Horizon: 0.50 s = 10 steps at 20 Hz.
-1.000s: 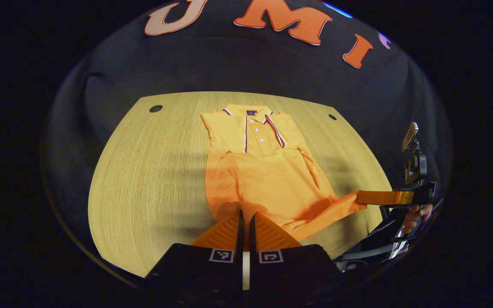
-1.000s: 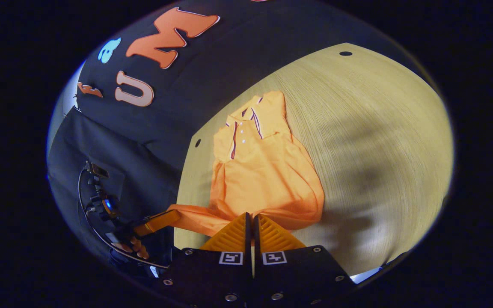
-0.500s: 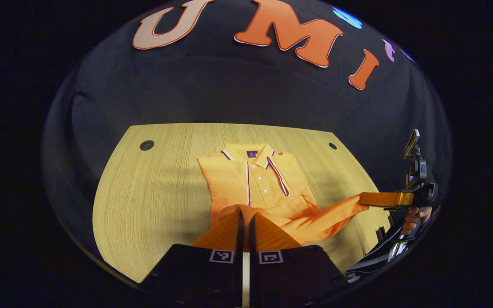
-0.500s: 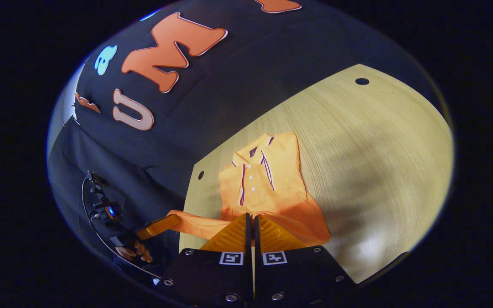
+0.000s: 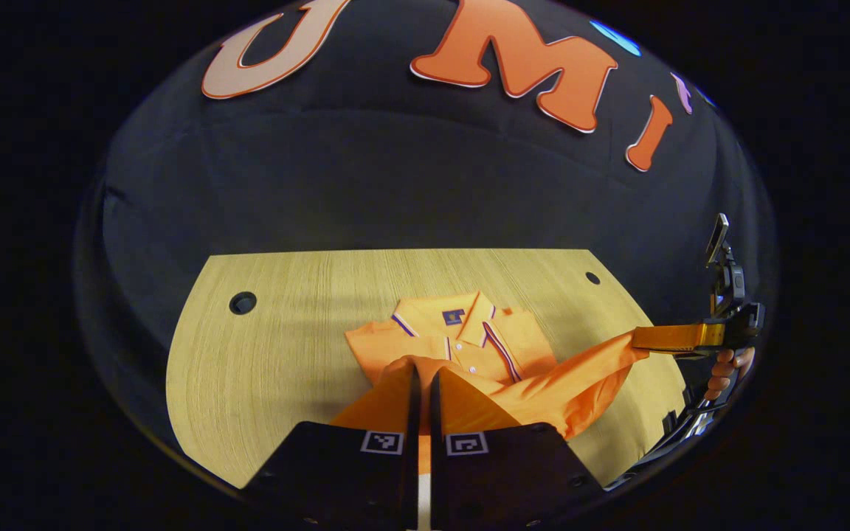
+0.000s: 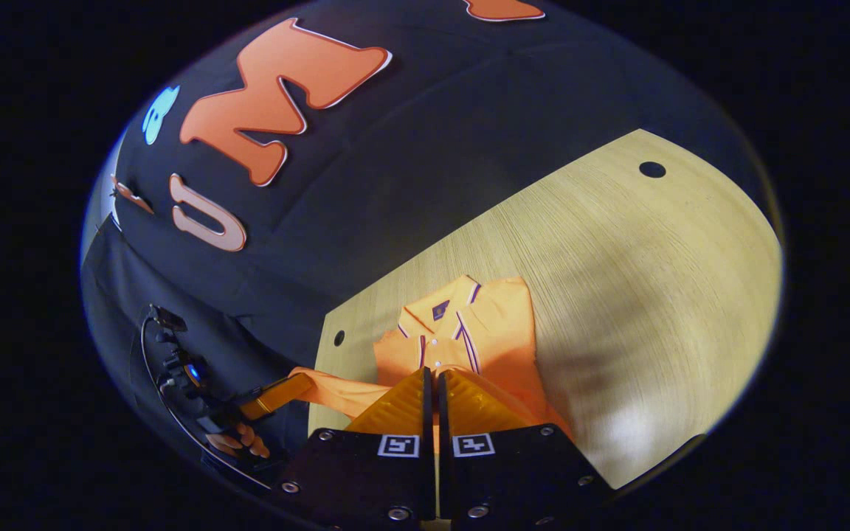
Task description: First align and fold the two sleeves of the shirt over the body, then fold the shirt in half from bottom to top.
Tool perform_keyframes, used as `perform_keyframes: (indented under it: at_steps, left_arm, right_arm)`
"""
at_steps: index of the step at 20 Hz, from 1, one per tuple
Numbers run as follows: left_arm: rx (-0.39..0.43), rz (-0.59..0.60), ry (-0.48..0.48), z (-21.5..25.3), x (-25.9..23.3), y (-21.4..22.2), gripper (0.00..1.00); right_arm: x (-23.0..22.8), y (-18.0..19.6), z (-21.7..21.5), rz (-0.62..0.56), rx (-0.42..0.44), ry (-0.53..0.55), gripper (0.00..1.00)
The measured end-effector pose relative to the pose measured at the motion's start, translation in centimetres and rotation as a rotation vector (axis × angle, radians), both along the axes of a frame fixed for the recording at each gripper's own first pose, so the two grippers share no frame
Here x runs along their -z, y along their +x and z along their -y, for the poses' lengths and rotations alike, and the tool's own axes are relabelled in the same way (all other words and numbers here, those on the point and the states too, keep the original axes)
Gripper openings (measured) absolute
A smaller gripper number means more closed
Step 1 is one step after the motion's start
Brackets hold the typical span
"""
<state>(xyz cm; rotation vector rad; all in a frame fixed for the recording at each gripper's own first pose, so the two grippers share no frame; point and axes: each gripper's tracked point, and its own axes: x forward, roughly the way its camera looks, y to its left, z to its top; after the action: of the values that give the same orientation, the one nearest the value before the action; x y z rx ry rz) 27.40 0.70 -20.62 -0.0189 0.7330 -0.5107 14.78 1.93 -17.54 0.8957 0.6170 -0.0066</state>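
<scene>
Orange polo shirt (image 5: 469, 346) on the wooden table (image 5: 277, 354), collar at far side, sleeves folded in, hem lifted off the table. Left gripper (image 5: 420, 380) pinched closed on the hem's near-left part; right gripper (image 6: 431, 383) clamped on the hem's right corner, cloth stretched between them. A hand (image 5: 724, 366) holds the right gripper.
</scene>
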Motion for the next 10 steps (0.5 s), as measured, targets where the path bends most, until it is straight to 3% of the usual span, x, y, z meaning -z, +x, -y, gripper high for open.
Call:
perform_keyframes:
  at_steps: [10]
  left_arm:
    - [-0.049,0.036,0.084,0.5,4.2,10.8,0.06]
  right_arm:
    - [3.4,11.1,4.5,-0.07,0.039,-0.133,0.02]
